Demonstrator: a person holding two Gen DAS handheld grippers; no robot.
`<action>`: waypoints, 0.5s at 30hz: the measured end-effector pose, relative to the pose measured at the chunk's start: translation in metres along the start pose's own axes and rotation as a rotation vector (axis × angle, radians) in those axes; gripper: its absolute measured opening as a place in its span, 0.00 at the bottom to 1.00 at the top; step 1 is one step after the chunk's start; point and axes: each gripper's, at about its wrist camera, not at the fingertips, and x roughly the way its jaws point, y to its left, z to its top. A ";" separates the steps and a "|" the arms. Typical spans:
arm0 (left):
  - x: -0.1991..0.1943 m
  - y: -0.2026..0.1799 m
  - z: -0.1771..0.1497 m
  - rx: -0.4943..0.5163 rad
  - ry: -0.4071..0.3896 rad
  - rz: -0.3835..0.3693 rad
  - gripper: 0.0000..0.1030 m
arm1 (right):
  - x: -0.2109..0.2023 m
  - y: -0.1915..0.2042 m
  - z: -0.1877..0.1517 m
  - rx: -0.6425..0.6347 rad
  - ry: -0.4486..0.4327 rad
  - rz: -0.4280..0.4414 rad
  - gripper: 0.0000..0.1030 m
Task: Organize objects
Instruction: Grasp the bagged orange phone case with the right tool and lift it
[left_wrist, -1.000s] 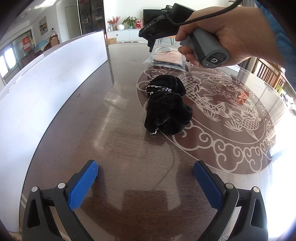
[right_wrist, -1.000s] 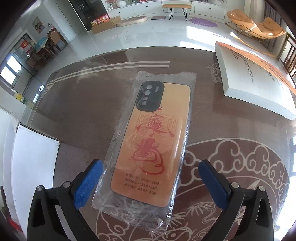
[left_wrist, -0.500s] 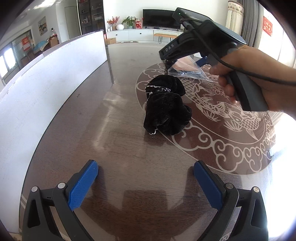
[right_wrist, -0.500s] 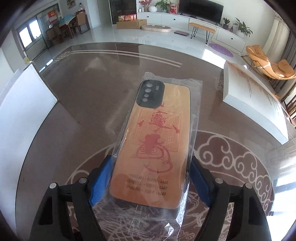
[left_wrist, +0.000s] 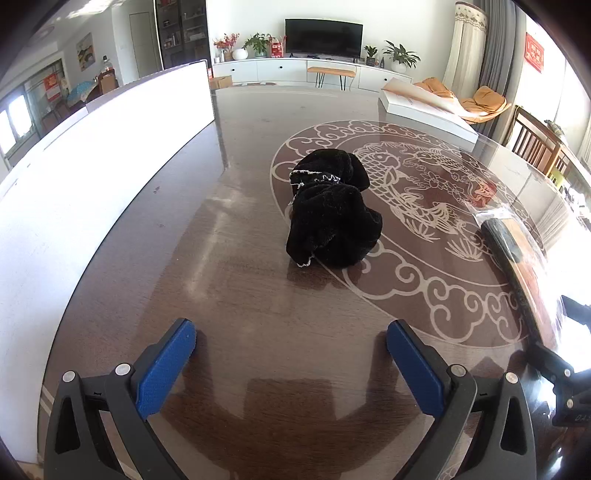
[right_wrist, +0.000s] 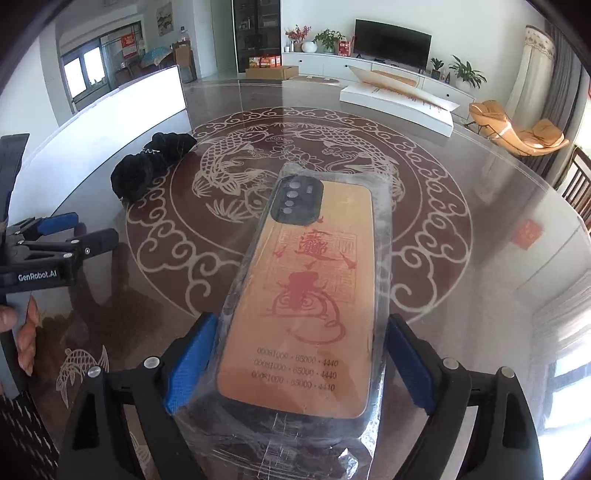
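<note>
- Phone case (right_wrist: 306, 310) in its clear plastic sleeve sits clamped between our right gripper (right_wrist: 295, 363) pads, lifted clear of the table (right_wrist: 461, 155) and pointing toward the far side; from the left wrist view we see it edge-on at the right (left_wrist: 517, 254).
- Both blue fingers (right_wrist: 192, 363) press the sleeve's long sides near its near end, so most of the case overhangs forward, unsupported.
- Our left gripper (left_wrist: 291, 365) hangs low over the near part of the table with its jaws spread wide and nothing between them.
- A bundle of black cloth (left_wrist: 330, 210) lies on the table ahead of the left gripper, on the left edge of the fish medallion, well apart from the case.
- A white board (left_wrist: 110, 155) stands along the left side, and a flat white box (right_wrist: 397, 103) rests at the far right.
- We judge the step in hand to be carrying the case to its place; where it belongs we cannot tell.
- Next we need a level, gentle set-down, since the slippery sleeve may slide in the pads, and then the left gripper can close on the cloth.
</note>
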 end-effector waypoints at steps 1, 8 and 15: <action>0.000 0.000 0.000 0.000 0.000 0.000 1.00 | -0.001 -0.004 -0.003 0.018 0.006 -0.008 1.00; 0.001 0.000 -0.001 -0.001 -0.001 -0.001 1.00 | -0.008 -0.002 -0.007 0.042 0.002 -0.033 1.00; 0.001 0.000 -0.001 -0.001 -0.001 -0.001 1.00 | -0.008 -0.004 -0.008 0.044 0.000 -0.033 1.00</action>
